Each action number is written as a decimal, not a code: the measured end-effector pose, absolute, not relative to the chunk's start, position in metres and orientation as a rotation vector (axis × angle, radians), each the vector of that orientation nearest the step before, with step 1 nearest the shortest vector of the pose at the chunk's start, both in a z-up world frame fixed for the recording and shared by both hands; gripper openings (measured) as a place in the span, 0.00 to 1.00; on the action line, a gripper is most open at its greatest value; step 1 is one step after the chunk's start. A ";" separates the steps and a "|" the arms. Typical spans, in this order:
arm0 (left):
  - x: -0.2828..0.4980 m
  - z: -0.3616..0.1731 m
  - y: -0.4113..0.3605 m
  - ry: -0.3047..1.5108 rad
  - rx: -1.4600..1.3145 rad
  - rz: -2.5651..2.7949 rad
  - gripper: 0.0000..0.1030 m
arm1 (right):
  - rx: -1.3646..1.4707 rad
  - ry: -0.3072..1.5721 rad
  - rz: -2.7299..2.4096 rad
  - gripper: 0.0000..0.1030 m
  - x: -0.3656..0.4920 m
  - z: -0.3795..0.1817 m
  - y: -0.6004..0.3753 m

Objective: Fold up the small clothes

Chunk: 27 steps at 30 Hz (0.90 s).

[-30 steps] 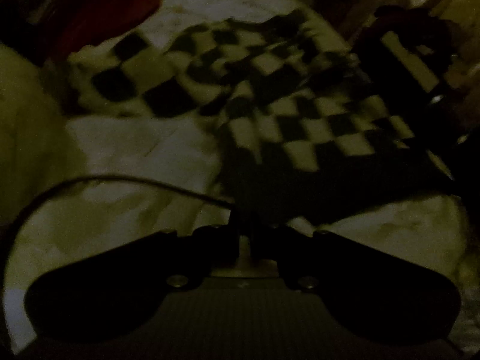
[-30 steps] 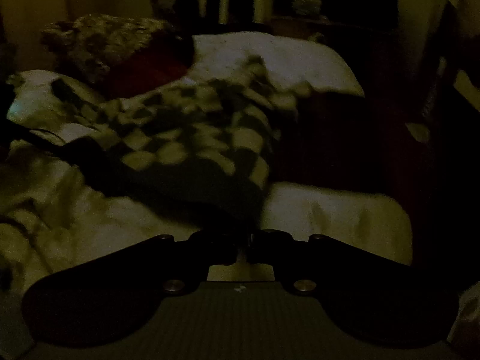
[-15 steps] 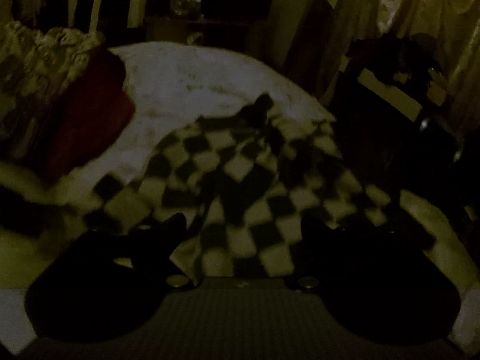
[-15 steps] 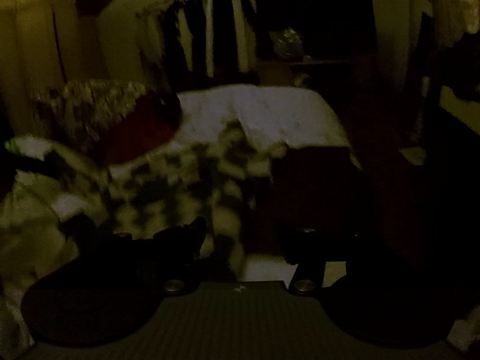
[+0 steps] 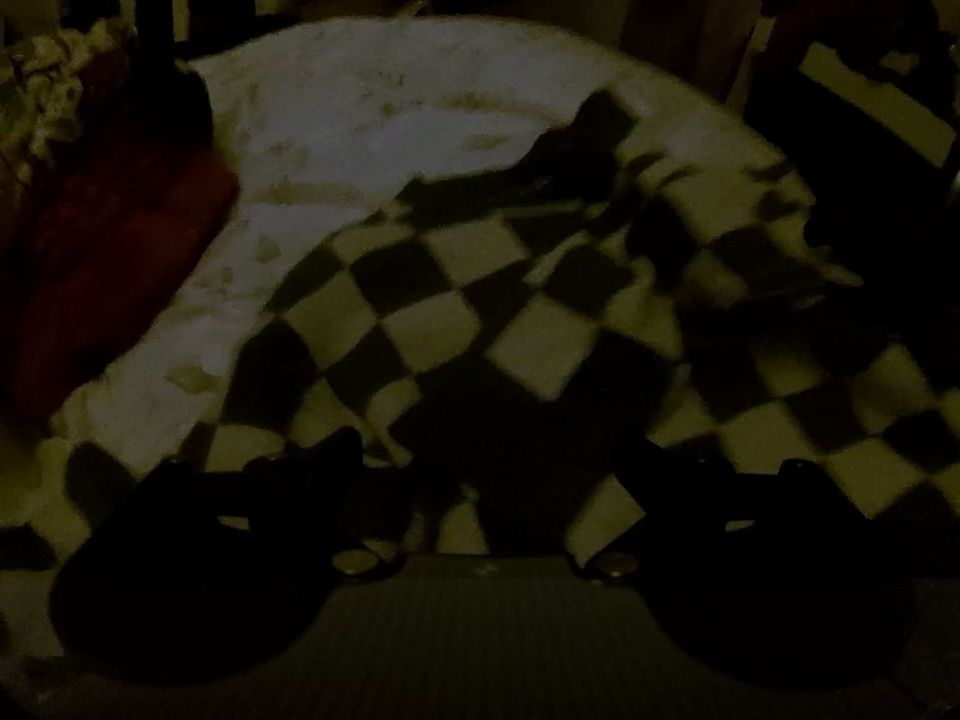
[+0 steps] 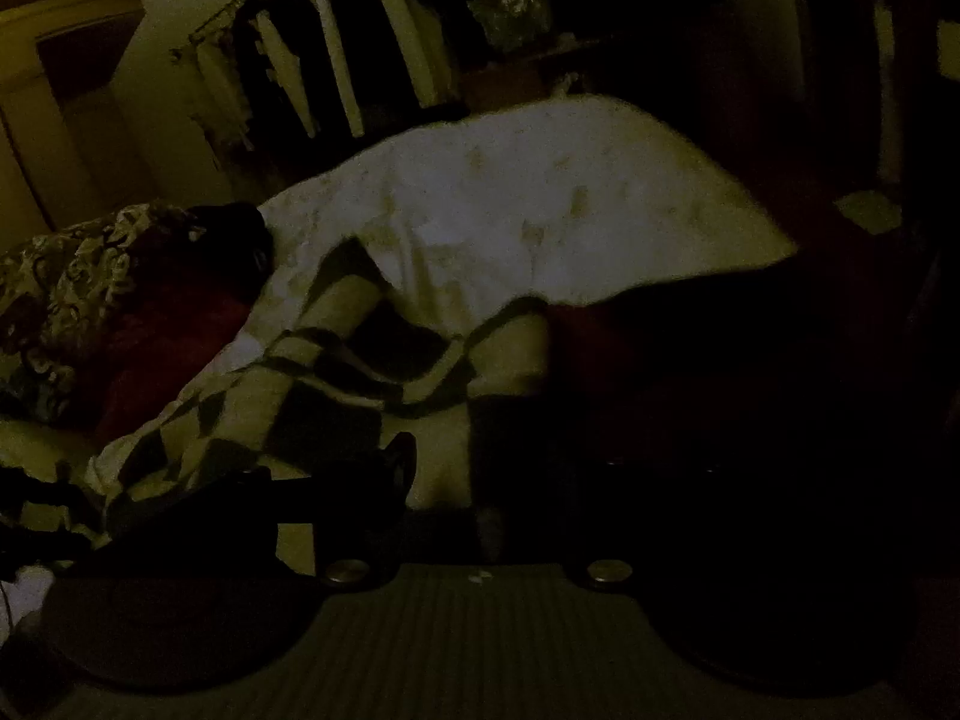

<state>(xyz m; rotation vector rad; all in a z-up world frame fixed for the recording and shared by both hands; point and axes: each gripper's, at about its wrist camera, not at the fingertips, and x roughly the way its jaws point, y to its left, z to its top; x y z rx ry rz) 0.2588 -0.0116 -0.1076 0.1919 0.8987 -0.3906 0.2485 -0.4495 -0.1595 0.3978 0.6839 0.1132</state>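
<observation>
The room is very dark. A black-and-white checkered garment (image 5: pixel 480 312) lies spread on a white bed cover (image 5: pixel 390 108). My left gripper (image 5: pixel 498 462) is open, its jaws wide apart just above the garment's near edge, holding nothing. In the right wrist view the garment (image 6: pixel 312 378) lies crumpled at the bed's front left. My right gripper (image 6: pixel 498 468) is open over its edge; the right finger is lost in darkness.
A red cushion (image 5: pixel 108 264) and a patterned pillow (image 6: pixel 66 288) sit at the left of the bed. Dark furniture (image 5: pixel 870 120) stands to the right. Curtains (image 6: pixel 336 60) hang behind the bed. The bed's right edge (image 6: pixel 750 252) drops into shadow.
Both grippers were shut one second ago and have opened wide. Both have moved in low over the garment's near edge, and the garment has settled on the bed.
</observation>
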 end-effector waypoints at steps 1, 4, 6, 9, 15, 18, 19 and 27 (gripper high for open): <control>0.264 -0.116 -0.011 0.914 0.192 -0.393 0.89 | 0.404 0.696 0.109 0.58 0.253 -0.164 -0.447; 0.272 -0.141 -0.016 0.961 0.192 -0.418 0.89 | 0.386 0.690 0.167 0.20 0.251 -0.162 -0.438; 0.272 -0.151 -0.019 0.971 0.208 -0.422 0.89 | 0.341 0.679 0.154 0.18 0.246 -0.149 -0.435; 0.273 -0.155 -0.021 0.972 0.200 -0.415 0.89 | 0.291 0.613 0.157 0.17 0.231 -0.109 -0.440; 0.280 -0.146 -0.036 0.966 0.171 -0.447 0.89 | 0.079 0.537 0.062 0.13 0.217 -0.029 -0.471; 0.285 -0.151 -0.045 0.971 0.177 -0.443 0.89 | -0.024 0.618 -0.010 0.00 0.231 -0.041 -0.485; 0.284 -0.154 -0.046 0.970 0.183 -0.440 0.90 | -0.065 0.642 -0.041 0.01 0.236 -0.050 -0.488; 0.282 -0.142 -0.009 0.956 0.142 -0.397 0.91 | 0.144 0.615 -0.056 0.40 0.222 -0.097 -0.500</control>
